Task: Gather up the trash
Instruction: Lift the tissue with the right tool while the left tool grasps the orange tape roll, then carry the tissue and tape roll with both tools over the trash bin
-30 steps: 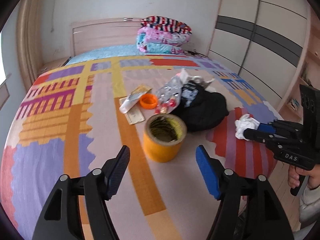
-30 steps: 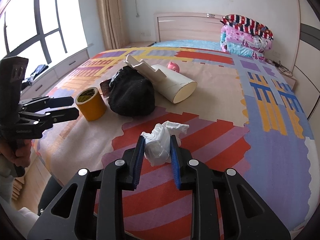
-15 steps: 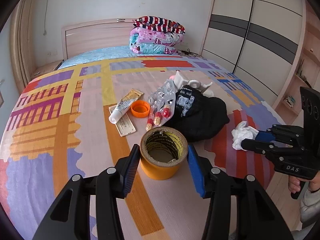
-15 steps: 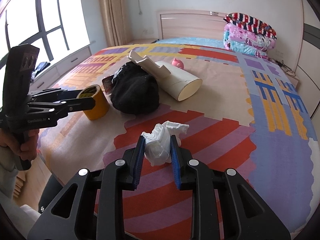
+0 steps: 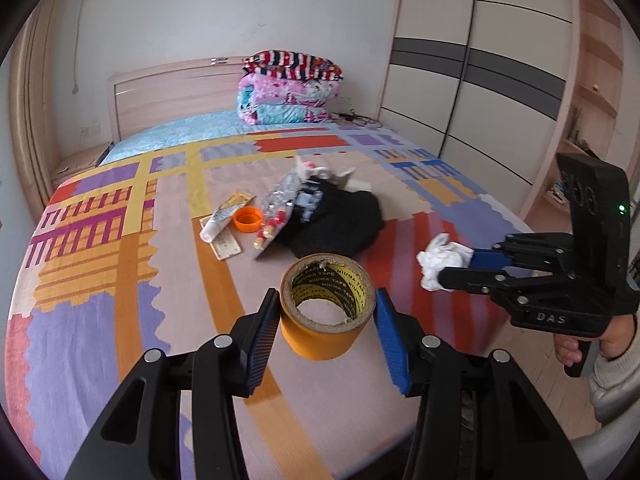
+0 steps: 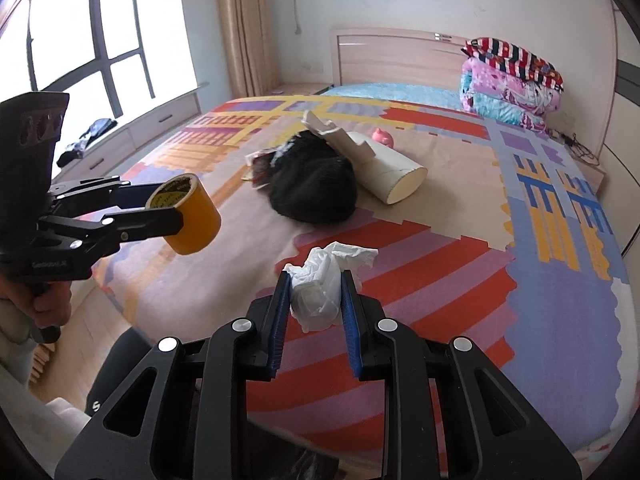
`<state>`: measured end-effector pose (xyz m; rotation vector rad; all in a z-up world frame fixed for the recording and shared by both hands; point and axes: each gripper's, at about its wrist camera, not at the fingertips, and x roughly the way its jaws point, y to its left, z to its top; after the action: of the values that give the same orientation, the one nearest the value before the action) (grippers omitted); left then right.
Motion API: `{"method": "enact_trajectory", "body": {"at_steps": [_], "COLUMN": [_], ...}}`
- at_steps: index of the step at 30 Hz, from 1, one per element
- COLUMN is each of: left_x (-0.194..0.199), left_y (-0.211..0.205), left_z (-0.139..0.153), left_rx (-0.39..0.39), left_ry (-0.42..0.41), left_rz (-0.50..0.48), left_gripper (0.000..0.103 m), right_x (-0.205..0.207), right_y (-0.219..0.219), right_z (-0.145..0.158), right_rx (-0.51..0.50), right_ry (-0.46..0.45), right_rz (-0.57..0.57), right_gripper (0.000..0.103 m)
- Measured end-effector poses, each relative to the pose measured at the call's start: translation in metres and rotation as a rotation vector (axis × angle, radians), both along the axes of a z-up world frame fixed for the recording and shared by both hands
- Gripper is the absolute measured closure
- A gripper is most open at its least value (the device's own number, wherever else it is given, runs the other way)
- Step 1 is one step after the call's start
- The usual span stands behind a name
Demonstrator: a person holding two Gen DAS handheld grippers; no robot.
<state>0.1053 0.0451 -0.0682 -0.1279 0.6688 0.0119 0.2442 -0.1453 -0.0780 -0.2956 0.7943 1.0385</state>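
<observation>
My left gripper point(image 5: 325, 312) is shut on an orange roll of tape point(image 5: 326, 308), held clear above the bed; the same tape roll point(image 6: 188, 214) shows at the left of the right wrist view. The right gripper point(image 6: 314, 294) is shut on a crumpled white tissue point(image 6: 320, 288), lifted off the bedspread; in the left wrist view that tissue point(image 5: 442, 258) sticks out of the right gripper point(image 5: 460, 270). More litter lies mid-bed: a tube point(image 5: 220, 220), an orange cap point(image 5: 248, 219), blister packs point(image 5: 276, 208) and a white cardboard tube point(image 6: 390, 172).
A black cloth heap point(image 5: 336, 220) lies in the middle of the patterned bedspread point(image 5: 100, 240). Folded quilts point(image 5: 288, 88) are stacked at the headboard. A wardrobe point(image 5: 480, 88) stands right of the bed, a window point(image 6: 100, 40) to its left. A person's hands hold both grippers.
The left gripper moved up to the tape roll, shut on it and lifted it off the bed. The right gripper kept its hold on the tissue and rose slightly.
</observation>
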Motion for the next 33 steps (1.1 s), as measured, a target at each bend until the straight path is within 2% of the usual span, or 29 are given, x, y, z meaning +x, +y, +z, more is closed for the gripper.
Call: {"method": "enact_trajectory", "body": {"at_steps": [8, 17, 24, 30, 33], "left_x": [-0.030, -0.066, -0.076, -0.069, -0.064], "left_y": [-0.025, -0.049, -0.065, -0.067, -0.071], "left_z": [0.008, 0.000, -0.032, -0.077, -0.099], "left_rx": [0.002, -0.026, -0.052, -0.080, -0.047], "left_ry": [-0.012, 0.010, 0.102, 0.227, 0.286], "left_rz": [-0.050, -0.096, -0.136, -0.131, -0.130], "left_gripper": [0.056, 0.056, 0.056, 0.056, 0.056], "right_x": [-0.034, -0.076, -0.093, -0.095, -0.096], "right_y": [-0.017, -0.037, -0.042, -0.041, -0.041], "right_z": [0.009, 0.006, -0.023, -0.062, -0.079], "right_rx": [-0.004, -0.011, -0.069, -0.156, -0.190], "right_ry": [-0.017, 0.015, 0.077, 0.138, 0.162], "right_rz": [0.041, 0.083, 0.105, 0.112, 0.113], "right_gripper": [0.078, 0.078, 0.078, 0.078, 0.078]}}
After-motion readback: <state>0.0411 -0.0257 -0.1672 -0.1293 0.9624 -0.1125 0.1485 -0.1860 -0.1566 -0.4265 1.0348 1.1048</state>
